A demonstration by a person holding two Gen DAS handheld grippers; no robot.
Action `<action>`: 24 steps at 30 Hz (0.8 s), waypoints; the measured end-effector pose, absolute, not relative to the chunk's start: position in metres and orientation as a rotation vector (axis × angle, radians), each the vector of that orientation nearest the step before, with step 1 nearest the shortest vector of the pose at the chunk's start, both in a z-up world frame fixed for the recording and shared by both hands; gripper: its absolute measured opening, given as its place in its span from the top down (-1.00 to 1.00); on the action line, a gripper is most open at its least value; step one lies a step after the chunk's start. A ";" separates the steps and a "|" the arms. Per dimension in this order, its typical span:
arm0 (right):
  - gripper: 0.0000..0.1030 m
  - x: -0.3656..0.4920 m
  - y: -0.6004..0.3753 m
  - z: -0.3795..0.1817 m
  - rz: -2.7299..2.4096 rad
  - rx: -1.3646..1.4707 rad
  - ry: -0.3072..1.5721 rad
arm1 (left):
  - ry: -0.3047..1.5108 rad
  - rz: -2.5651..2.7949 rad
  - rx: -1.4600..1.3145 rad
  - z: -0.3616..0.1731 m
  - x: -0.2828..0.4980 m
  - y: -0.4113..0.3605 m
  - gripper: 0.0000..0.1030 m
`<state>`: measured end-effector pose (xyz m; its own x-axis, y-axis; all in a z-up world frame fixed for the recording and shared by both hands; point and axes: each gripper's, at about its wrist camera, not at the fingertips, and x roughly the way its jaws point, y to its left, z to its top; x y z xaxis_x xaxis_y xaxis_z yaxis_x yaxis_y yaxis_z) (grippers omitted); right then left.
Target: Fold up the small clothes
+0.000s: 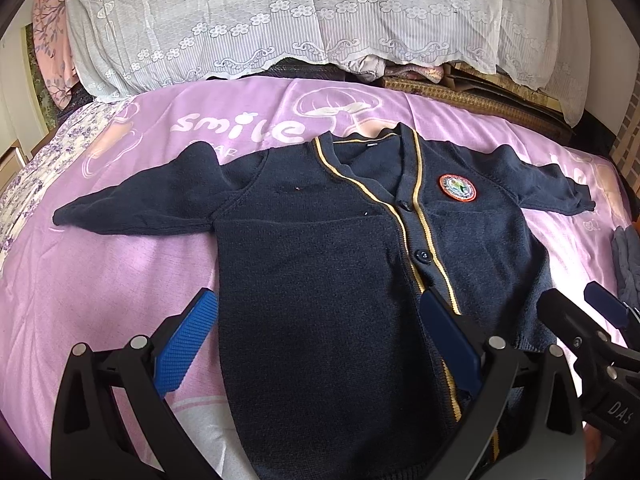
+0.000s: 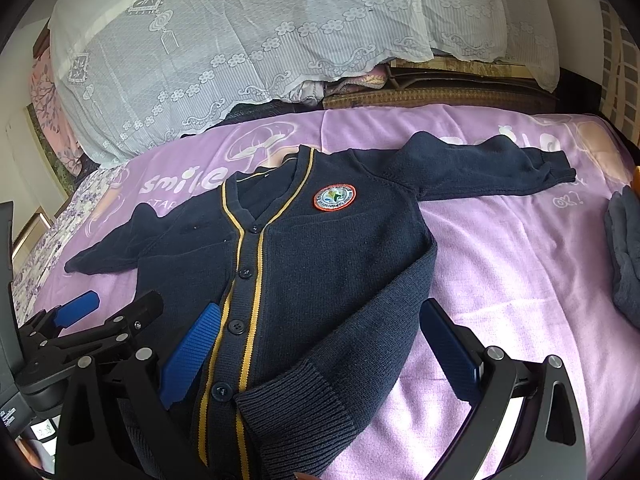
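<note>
A small navy cardigan (image 1: 320, 272) with yellow stripes along the buttons and a round badge (image 1: 458, 188) lies face up on a purple bedsheet (image 1: 100, 280), both sleeves spread outward. My left gripper (image 1: 320, 340) is open, hovering over the cardigan's lower left half, with one blue finger past its left edge. In the right wrist view the cardigan (image 2: 320, 272) fills the middle, and my right gripper (image 2: 320, 352) is open over its ribbed hem (image 2: 300, 420). Nothing is held between either pair of fingers. Each gripper also shows in the other's view: the right gripper (image 1: 580, 308) and the left gripper (image 2: 108, 312).
A lace-covered pile (image 1: 280, 20) lines the far side of the bed. A grey garment (image 2: 624, 256) lies at the right edge of the sheet. Bare purple sheet (image 2: 520, 260) stretches to the right of the cardigan and also to its left.
</note>
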<state>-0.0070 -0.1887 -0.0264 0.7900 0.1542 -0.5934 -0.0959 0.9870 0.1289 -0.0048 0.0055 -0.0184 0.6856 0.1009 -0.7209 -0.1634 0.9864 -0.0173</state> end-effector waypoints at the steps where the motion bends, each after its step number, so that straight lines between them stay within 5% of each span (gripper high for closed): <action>1: -0.93 -0.007 -0.188 -0.027 0.134 0.095 0.647 | 0.803 0.149 -0.082 -0.018 -0.004 0.006 -0.91; 17: -0.93 0.000 -0.196 -0.034 0.084 0.105 0.636 | 0.817 0.146 -0.097 -0.018 0.000 0.015 -0.92; 24: -0.93 0.019 -0.229 -0.043 0.023 0.129 0.648 | 0.841 0.203 -0.241 -0.026 0.023 0.078 -0.92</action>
